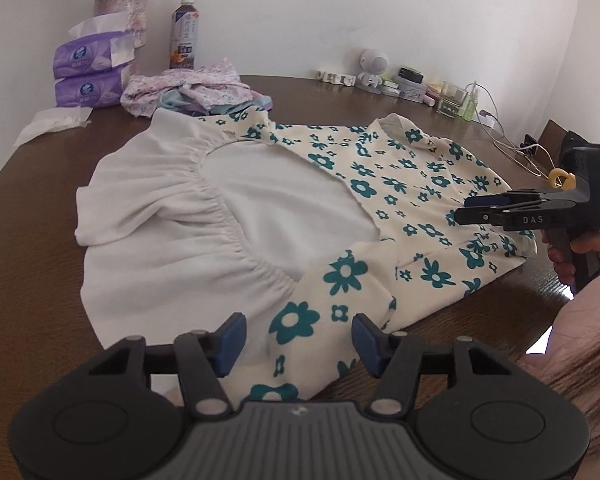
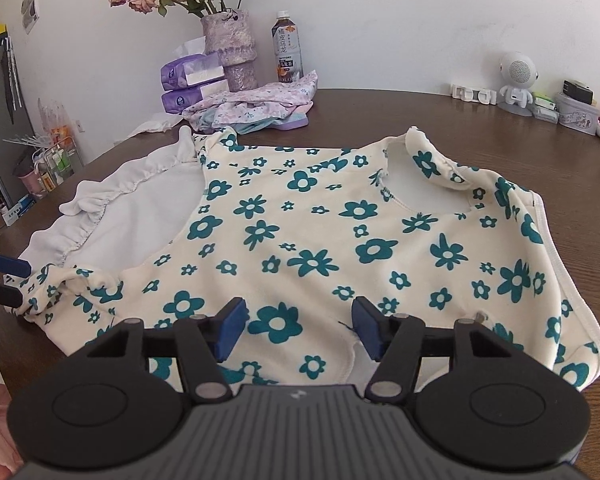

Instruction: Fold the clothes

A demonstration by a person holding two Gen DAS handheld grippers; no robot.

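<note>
A cream dress with teal flowers (image 1: 400, 192) (image 2: 300, 240) lies flat on the brown table (image 1: 40, 280). Its white gathered skirt part (image 1: 160, 216) (image 2: 140, 196) lies beside the printed part. My left gripper (image 1: 298, 338) is open, its blue pads either side of a printed sleeve at the near edge. My right gripper (image 2: 298, 328) is open just above the printed bodice near its edge. The right gripper also shows in the left wrist view (image 1: 466, 209), over the far side of the dress. The left gripper's tips show at the left edge of the right wrist view (image 2: 8, 280).
A pile of pink and blue clothes (image 1: 196, 88) (image 2: 256, 108) lies behind the dress. Purple tissue packs (image 1: 88, 76), a vase of flowers (image 2: 230, 52) and a bottle (image 1: 185, 36) stand at the back. A robot figure (image 2: 516, 80), tins and cables (image 1: 504, 136) line the far right.
</note>
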